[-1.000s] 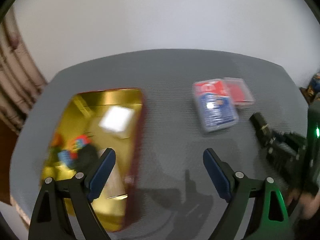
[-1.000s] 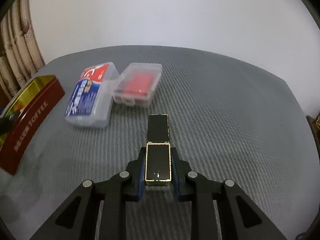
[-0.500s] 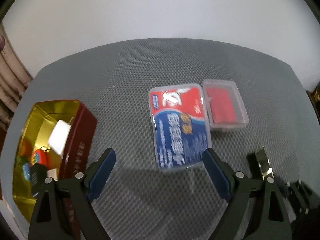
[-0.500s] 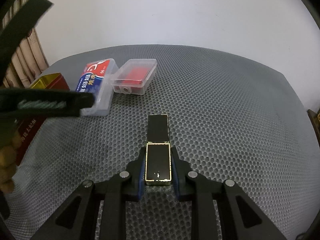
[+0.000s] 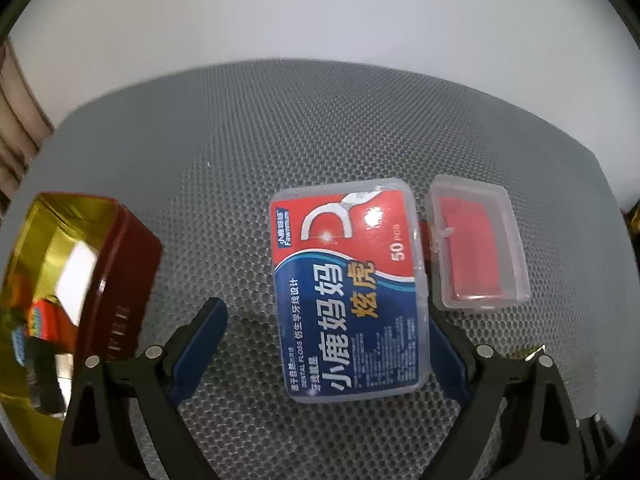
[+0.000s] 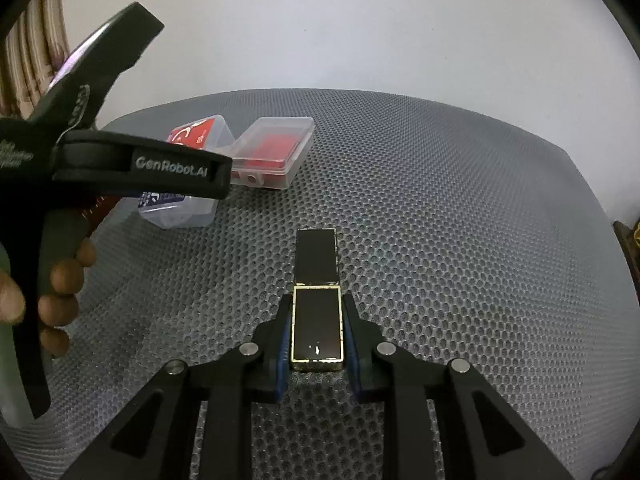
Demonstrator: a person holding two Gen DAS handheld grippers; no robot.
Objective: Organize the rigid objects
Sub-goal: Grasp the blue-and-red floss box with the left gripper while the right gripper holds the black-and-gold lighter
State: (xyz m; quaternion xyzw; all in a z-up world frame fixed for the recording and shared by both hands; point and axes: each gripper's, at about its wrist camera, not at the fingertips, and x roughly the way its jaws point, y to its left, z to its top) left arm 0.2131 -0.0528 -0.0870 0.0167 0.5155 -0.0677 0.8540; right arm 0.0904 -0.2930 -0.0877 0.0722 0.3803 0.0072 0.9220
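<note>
In the left wrist view the left tongs (image 5: 326,332) are spread wide, released, with the dental floss box (image 5: 346,286) lying flat on the grey mesh desk (image 5: 280,136) between the blue pads (image 5: 200,344); the box sits closer to the right pad at the lower centre of the frame. Just right of it lies a small clear case (image 5: 476,240) with a red insert, close alongside or touching. A red tin (image 5: 76,304) with a gold inside stands at the left edge, some coloured items in it. In the right wrist view the right tongs (image 6: 318,330) are clenched on a black, gold-edged lighter (image 6: 317,322) at lower centre, its flip cap open and pointing away.
</note>
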